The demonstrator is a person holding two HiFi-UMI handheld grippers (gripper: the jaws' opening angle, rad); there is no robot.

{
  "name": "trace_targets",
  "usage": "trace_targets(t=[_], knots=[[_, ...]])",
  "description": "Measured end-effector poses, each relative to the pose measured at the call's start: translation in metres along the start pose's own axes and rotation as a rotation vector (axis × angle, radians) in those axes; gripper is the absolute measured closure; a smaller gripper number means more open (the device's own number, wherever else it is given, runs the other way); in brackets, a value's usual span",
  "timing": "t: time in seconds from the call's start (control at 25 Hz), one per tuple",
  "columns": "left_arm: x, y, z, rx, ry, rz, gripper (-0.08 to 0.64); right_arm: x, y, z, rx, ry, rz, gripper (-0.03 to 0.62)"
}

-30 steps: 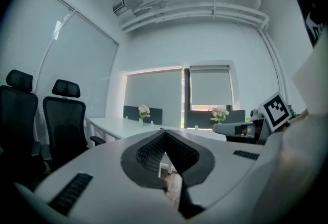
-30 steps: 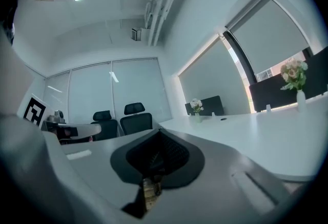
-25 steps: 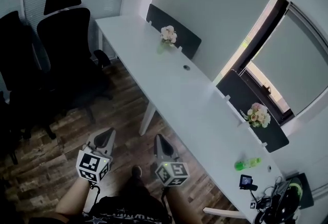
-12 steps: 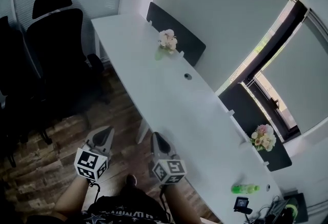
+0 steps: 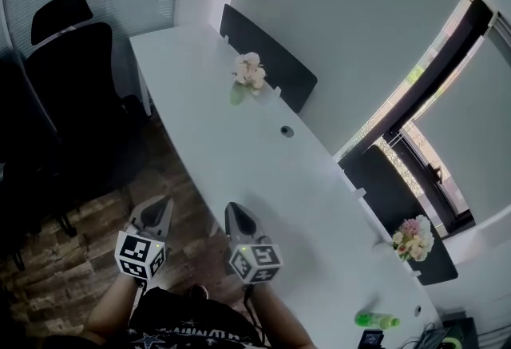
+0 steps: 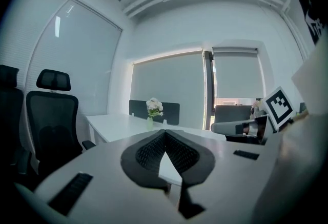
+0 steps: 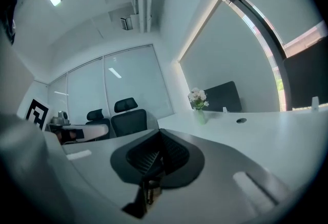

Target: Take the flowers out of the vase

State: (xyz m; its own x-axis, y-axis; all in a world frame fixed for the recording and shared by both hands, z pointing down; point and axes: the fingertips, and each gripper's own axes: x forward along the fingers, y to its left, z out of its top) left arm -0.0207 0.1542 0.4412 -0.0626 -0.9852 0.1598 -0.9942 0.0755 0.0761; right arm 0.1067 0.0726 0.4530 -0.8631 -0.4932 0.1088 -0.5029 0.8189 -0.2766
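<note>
Bearing flowers [image 5: 249, 70], long white desk [image 5: 239, 164], wood floor [image 5: 64, 267]

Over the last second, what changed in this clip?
The person walked on along the white table toward the far vase of flowers; the nearer bouquet and green bottle slid down the head view. Left gripper and right gripper stayed shut, empty; nothing grasped.

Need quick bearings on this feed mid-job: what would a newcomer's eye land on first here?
First comes the long white desk running diagonally through the head view, with a small vase of pale flowers at its far end beside a dark divider panel. A second bouquet stands farther right by the window. Low in the picture, the left hand-held gripper and right hand-held gripper are both shut and empty.
</note>
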Motion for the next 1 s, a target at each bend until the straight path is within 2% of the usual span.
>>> trace_targets(t=[0.44, 0.72, 1.0], knots=[[0.066, 0.016, 0.021, 0.018, -0.032, -0.026, 0.552, 0.031, -0.044, 0.001, 0.018, 0.016, -0.038, 0.591], [0.135, 0.037, 0.036, 0.033, -0.057, -0.110, 0.552, 0.077, -0.081, 0.016, 0.032, -0.028, -0.124, 0.590], [0.219, 0.081, 0.050, 0.031, -0.032, -0.187, 0.552, 0.144, -0.115, 0.034, 0.041, -0.038, -0.218, 0.589]])
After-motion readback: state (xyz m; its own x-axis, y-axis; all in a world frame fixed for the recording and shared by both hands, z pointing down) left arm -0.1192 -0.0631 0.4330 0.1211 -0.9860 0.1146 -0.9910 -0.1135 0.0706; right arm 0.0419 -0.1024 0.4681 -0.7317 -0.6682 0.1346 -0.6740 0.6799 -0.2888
